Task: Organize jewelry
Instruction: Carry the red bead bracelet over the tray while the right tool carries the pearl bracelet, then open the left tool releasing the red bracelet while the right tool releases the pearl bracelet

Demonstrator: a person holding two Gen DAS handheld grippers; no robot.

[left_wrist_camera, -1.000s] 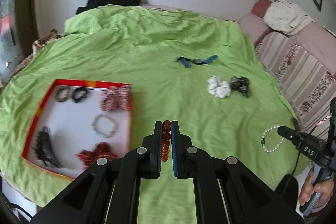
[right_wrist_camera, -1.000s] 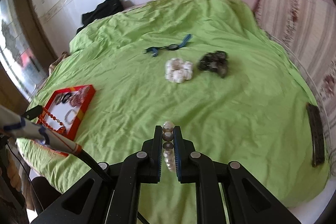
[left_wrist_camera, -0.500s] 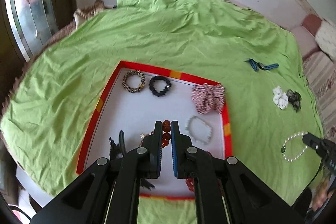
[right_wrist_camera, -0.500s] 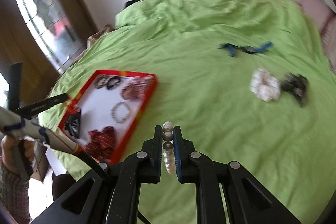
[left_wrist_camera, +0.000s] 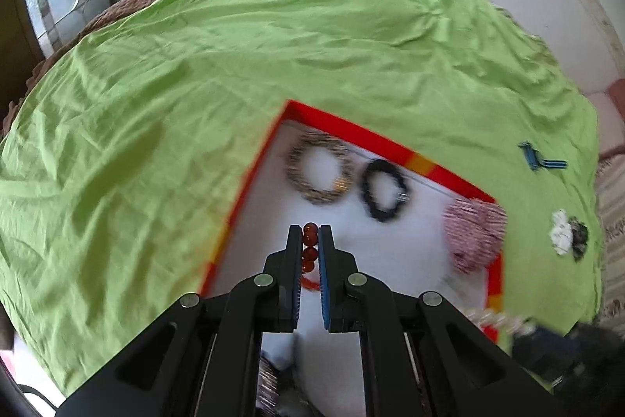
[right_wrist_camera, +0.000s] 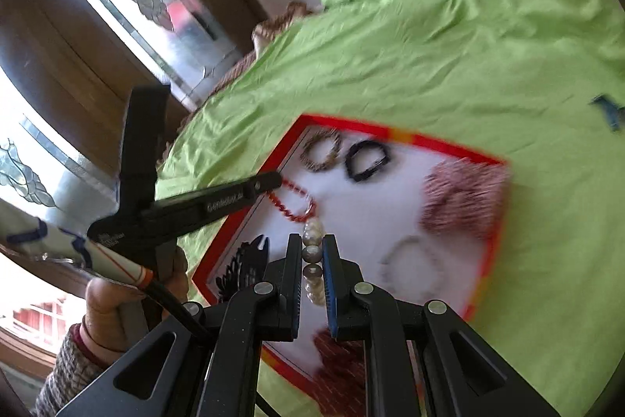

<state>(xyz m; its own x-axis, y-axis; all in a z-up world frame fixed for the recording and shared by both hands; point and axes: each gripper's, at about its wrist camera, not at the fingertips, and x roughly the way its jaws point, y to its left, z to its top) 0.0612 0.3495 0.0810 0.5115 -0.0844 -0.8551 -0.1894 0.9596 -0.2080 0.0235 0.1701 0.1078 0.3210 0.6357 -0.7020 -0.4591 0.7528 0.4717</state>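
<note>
Left gripper (left_wrist_camera: 310,249) fingers clamped on red beads (left_wrist_camera: 309,240), right gripper (right_wrist_camera: 312,260) on pearl strand (right_wrist_camera: 313,253), above red-rimmed tray (left_wrist_camera: 351,127), only right wrist view showing person's hand (right_wrist_camera: 117,299) at 8 o'clock.

Each camera sits behind its own tool and looks forward and steeply down along the two fingers. The left view hangs close over the tray (left_wrist_camera: 353,129), whose far corner lies just ahead of the left tool (left_wrist_camera: 310,241), with the bed (left_wrist_camera: 195,73) spreading beyond. The right view looks down on the same tray (right_wrist_camera: 441,143) from close by, the right tool (right_wrist_camera: 312,255) over its middle. Both views share the tray and bed; the right view also shows the left tool (right_wrist_camera: 275,178) reaching in from its left.
</note>
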